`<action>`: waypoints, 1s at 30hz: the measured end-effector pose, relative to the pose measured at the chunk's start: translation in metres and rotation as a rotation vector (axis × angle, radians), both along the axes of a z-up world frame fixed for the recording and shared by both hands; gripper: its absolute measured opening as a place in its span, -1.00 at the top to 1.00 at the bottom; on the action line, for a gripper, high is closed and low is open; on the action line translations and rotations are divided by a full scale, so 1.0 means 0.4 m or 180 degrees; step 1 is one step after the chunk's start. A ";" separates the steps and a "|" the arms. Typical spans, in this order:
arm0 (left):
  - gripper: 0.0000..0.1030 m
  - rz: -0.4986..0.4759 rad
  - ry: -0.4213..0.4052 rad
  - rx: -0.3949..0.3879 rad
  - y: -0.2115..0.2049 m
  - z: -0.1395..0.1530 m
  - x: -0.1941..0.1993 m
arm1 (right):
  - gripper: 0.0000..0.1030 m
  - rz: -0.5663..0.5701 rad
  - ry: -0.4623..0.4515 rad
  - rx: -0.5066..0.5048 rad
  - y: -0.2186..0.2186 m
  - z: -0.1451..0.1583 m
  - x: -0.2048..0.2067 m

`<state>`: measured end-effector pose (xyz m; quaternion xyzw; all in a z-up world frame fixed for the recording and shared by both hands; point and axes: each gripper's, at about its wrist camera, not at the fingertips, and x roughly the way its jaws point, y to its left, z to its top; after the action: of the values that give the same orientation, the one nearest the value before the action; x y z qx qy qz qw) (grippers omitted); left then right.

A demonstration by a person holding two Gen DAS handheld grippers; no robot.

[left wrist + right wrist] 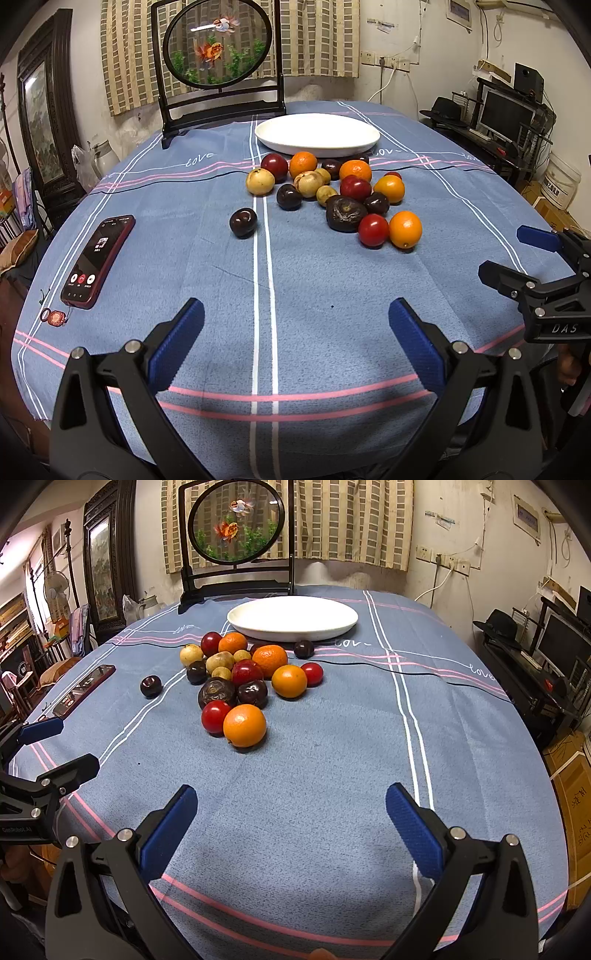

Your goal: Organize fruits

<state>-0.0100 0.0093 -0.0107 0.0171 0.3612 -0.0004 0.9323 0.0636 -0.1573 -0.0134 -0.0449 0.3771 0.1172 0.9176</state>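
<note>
A pile of fruit [332, 188] lies mid-table on the blue cloth: oranges, red and dark plums, yellow-brown fruits; it also shows in the right wrist view [240, 679]. One dark plum [243, 222] sits apart to the left [150, 686]. The nearest orange [244, 725] and a red fruit [215, 716] lie at the pile's front. An empty white plate [317, 134] stands behind the pile [291, 618]. My left gripper [295, 336] is open and empty near the front edge. My right gripper [291, 819] is open and empty, to its right [517, 254].
A red phone [99, 260] and a small charm [55, 318] lie at the table's left. A framed round goldfish screen [218, 48] stands at the back. A desk with a monitor [506, 114] is off to the right.
</note>
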 end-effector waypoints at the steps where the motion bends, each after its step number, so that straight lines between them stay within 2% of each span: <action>1: -0.96 0.0001 0.0000 -0.0002 0.001 -0.001 -0.003 | -0.97 -0.0002 0.0002 -0.0002 -0.001 0.001 0.001; 30: -0.96 0.0006 0.0025 -0.0004 -0.003 -0.003 0.017 | -0.97 0.0038 0.0006 -0.0008 0.004 -0.001 0.002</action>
<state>-0.0032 0.0081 -0.0120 0.0162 0.3649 0.0002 0.9309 0.0644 -0.1556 -0.0137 -0.0483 0.3778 0.1223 0.9165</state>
